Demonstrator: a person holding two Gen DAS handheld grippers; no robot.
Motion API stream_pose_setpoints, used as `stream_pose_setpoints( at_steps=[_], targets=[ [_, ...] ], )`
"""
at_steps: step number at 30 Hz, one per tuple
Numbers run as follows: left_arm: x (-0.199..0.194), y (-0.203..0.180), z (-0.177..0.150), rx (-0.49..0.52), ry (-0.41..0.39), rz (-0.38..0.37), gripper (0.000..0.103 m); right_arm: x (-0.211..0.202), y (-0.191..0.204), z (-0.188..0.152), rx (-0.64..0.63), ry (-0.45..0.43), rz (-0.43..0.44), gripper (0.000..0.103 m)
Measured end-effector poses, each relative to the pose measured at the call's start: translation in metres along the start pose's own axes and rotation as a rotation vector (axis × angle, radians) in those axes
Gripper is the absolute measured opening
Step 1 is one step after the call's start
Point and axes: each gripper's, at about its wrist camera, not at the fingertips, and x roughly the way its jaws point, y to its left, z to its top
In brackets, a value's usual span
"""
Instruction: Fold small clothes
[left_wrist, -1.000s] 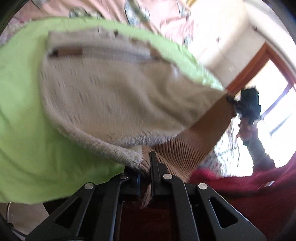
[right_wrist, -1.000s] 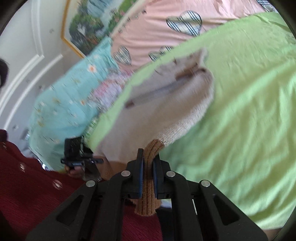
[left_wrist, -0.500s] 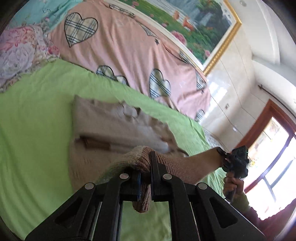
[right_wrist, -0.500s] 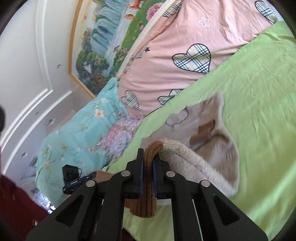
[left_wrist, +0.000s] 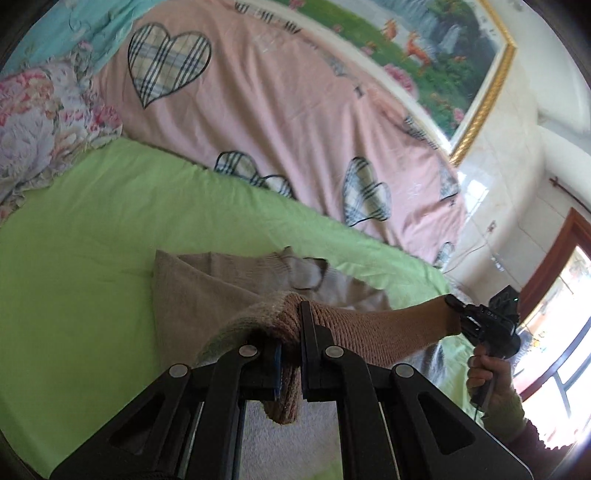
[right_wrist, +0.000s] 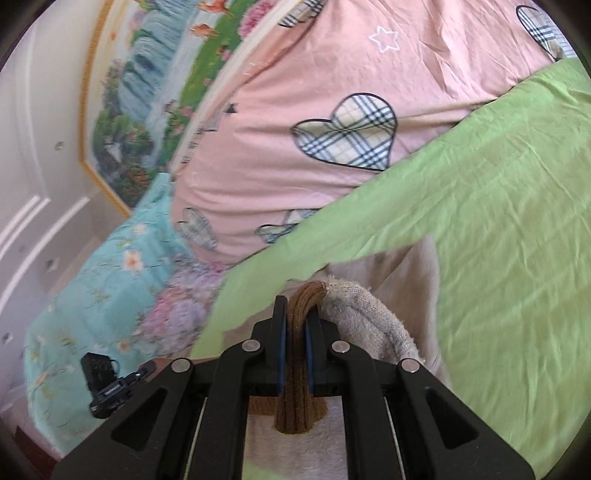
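**Tally on the bed**

Counted: one beige knit sweater (left_wrist: 207, 291), one green sheet (left_wrist: 92, 236), one pink heart-print quilt (left_wrist: 280, 122), one floral blue quilt (right_wrist: 110, 273), one framed painting (left_wrist: 424, 48), two tongs, left (left_wrist: 290, 332) and right (right_wrist: 294, 325).

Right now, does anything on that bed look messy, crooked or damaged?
Nothing looks damaged. The beige sweater is only half folded: both grippers' fingers pinch its brown ribbed hem and hold it above the green sheet, so it lies bunched rather than flat.
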Motion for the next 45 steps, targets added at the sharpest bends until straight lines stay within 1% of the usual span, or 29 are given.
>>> stream_pose_setpoints(
  at_steps=[4,8,13,16,18,19,20,21,22,24,25,26,27,29,30,32,34,35,36,37,39,40,41,42,43,45],
  targets=[
    [0.039,0.013,0.005,-0.016,0.048,0.052,0.005,0.037,-0.016,0.006,0.007,0.034,-0.086,0.009],
    [0.074,0.027,0.009,-0.006,0.074,0.113,0.005,0.063,-0.031,0.008,0.004,0.048,-0.162,0.009],
    [0.108,0.048,0.008,-0.025,0.109,0.166,0.006,0.086,-0.05,0.004,0.013,0.084,-0.241,0.009],
    [0.124,0.06,0.004,-0.05,0.145,0.187,0.007,0.094,-0.06,-0.001,0.025,0.096,-0.275,0.009],
    [0.125,0.066,0.001,-0.082,0.163,0.178,0.008,0.097,-0.063,-0.004,0.025,0.108,-0.29,0.009],
    [0.12,0.067,0.0,-0.097,0.159,0.166,0.009,0.096,-0.063,-0.005,0.03,0.109,-0.294,0.01],
    [0.114,0.067,-0.002,-0.107,0.149,0.154,0.011,0.092,-0.063,-0.005,0.045,0.105,-0.288,0.011],
    [0.105,0.064,-0.006,-0.108,0.144,0.143,0.013,0.088,-0.062,-0.004,0.059,0.1,-0.277,0.014],
    [0.097,0.06,-0.01,-0.103,0.147,0.132,0.014,0.083,-0.061,-0.004,0.071,0.088,-0.27,0.019],
    [0.083,0.048,-0.022,-0.087,0.161,0.102,0.016,0.064,-0.052,-0.005,0.06,0.038,-0.269,0.024],
    [0.077,0.037,-0.031,-0.065,0.177,0.075,0.017,0.055,-0.046,-0.006,0.044,0.02,-0.256,0.024],
    [0.074,0.026,-0.04,-0.04,0.196,0.05,0.018,0.046,-0.036,-0.011,0.024,0.012,-0.225,0.024],
    [0.075,0.015,-0.05,-0.017,0.217,0.028,0.019,0.043,-0.029,-0.016,0.009,0.02,-0.199,0.024],
    [0.085,-0.008,-0.07,0.037,0.281,-0.02,0.019,0.048,-0.007,-0.036,-0.067,0.109,-0.111,0.024],
    [0.093,-0.018,-0.079,0.069,0.312,-0.03,0.019,0.057,0.006,-0.052,-0.13,0.186,-0.075,0.024],
    [0.107,-0.029,-0.084,0.122,0.34,0.014,0.019,0.079,0.029,-0.083,-0.266,0.333,-0.044,0.024],
    [0.117,-0.027,-0.078,0.121,0.347,0.031,0.019,0.097,0.044,-0.102,-0.376,0.423,-0.047,0.024],
    [0.119,-0.024,-0.072,0.114,0.345,0.04,0.019,0.105,0.047,-0.105,-0.408,0.452,-0.065,0.024],
    [0.122,-0.019,-0.063,0.112,0.335,0.07,0.019,0.111,0.046,-0.105,-0.417,0.465,-0.085,0.024],
    [0.123,-0.015,-0.057,0.112,0.327,0.092,0.019,0.117,0.042,-0.102,-0.405,0.471,-0.108,0.024],
    [0.126,0.0,-0.04,0.094,0.302,0.138,0.019,0.127,0.025,-0.088,-0.358,0.455,-0.177,0.024],
    [0.13,0.011,-0.03,0.061,0.304,0.148,0.019,0.132,0.013,-0.079,-0.331,0.436,-0.236,0.024],
    [0.133,0.021,-0.022,0.027,0.308,0.135,0.019,0.135,-0.001,-0.069,-0.295,0.412,-0.283,0.024],
    [0.136,0.029,-0.015,-0.001,0.306,0.131,0.019,0.135,-0.01,-0.061,-0.259,0.39,-0.303,0.024],
    [0.138,0.038,-0.008,-0.02,0.295,0.147,0.019,0.134,-0.02,-0.052,-0.215,0.354,-0.32,0.024],
    [0.14,0.048,0.004,-0.018,0.264,0.208,0.019,0.128,-0.033,-0.038,-0.166,0.274,-0.356,0.024]
  ],
)
